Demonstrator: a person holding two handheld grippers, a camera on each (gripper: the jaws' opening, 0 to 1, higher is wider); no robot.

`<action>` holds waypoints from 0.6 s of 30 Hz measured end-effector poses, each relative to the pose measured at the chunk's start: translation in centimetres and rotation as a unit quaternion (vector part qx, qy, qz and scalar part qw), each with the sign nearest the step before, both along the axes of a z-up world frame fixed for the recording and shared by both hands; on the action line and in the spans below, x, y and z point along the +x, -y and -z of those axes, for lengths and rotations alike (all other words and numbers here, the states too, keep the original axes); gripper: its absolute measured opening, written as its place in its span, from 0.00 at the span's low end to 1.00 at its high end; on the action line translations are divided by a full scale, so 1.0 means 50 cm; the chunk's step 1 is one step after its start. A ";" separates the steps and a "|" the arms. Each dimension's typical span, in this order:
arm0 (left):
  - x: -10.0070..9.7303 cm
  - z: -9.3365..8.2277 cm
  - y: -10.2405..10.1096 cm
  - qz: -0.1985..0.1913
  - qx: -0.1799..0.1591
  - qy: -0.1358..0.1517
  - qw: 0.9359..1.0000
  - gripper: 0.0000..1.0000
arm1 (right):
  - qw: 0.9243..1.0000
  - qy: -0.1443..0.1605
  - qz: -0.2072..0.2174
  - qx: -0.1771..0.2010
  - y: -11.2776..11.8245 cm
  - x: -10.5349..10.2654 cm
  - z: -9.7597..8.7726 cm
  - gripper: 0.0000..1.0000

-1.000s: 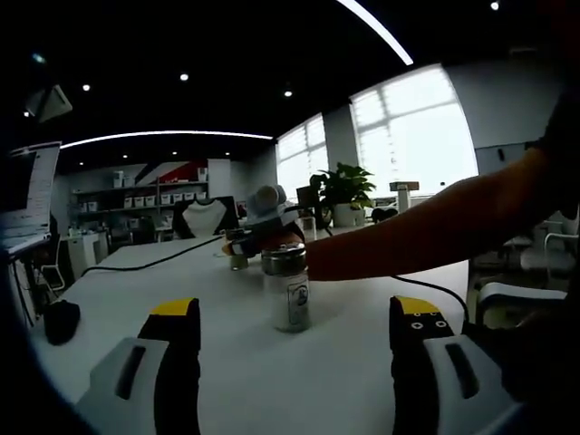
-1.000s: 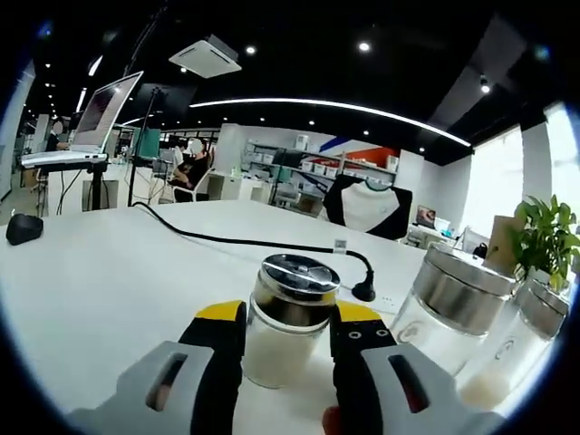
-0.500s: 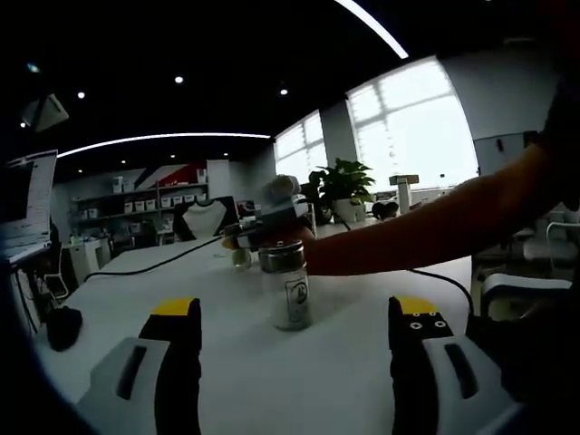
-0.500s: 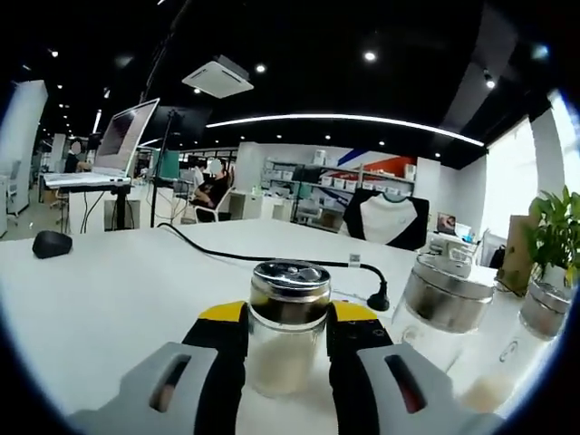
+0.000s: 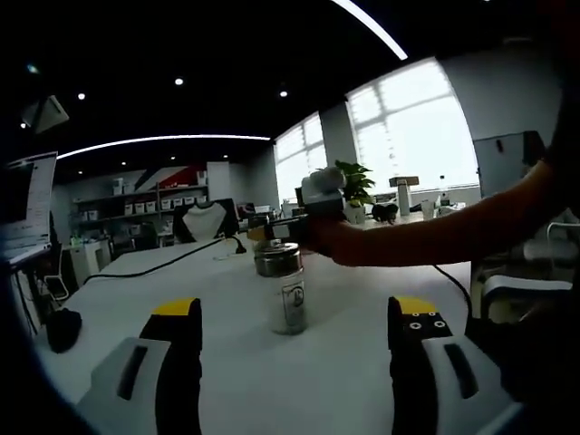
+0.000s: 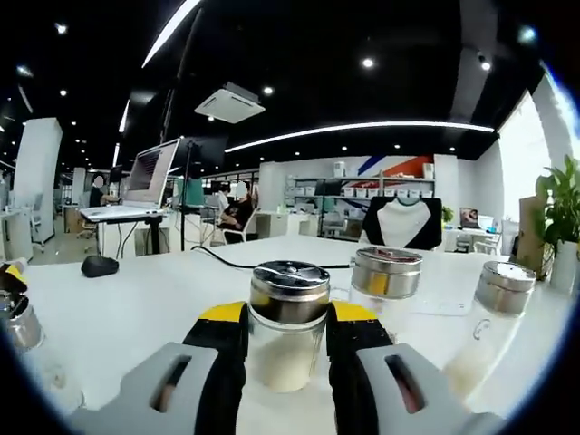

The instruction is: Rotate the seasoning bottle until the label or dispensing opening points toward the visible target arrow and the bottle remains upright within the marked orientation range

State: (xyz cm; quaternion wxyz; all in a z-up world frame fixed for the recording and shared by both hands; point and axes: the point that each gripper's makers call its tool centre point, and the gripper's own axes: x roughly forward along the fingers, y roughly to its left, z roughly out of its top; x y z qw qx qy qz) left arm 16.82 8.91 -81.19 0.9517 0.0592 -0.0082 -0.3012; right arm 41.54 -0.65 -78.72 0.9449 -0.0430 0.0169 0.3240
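My right gripper (image 6: 285, 337) is clamped on the seasoning bottle (image 6: 288, 322), upright on the white table (image 6: 136, 299), holding pale powder under a metal cap. My left gripper (image 5: 294, 362) stands wide apart, holding nothing. I see no target arrow, so I judge the rotation is underway but unconfirmed. Two more capped jars (image 6: 385, 276) stand just behind.
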 end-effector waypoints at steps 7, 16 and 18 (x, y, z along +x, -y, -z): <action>-0.005 -0.001 0.004 -0.006 0.004 0.000 1.000 0.88 | 0.999 -0.002 -0.033 0.019 0.029 -0.064 -0.008 0.32; -0.013 -0.009 0.016 -0.005 0.000 0.014 1.000 0.86 | 0.996 -0.002 -0.077 0.037 0.043 -0.158 -0.023 0.32; -0.015 -0.011 0.020 -0.001 -0.004 0.016 1.000 0.86 | 0.995 -0.004 -0.089 0.036 0.044 -0.178 -0.023 0.32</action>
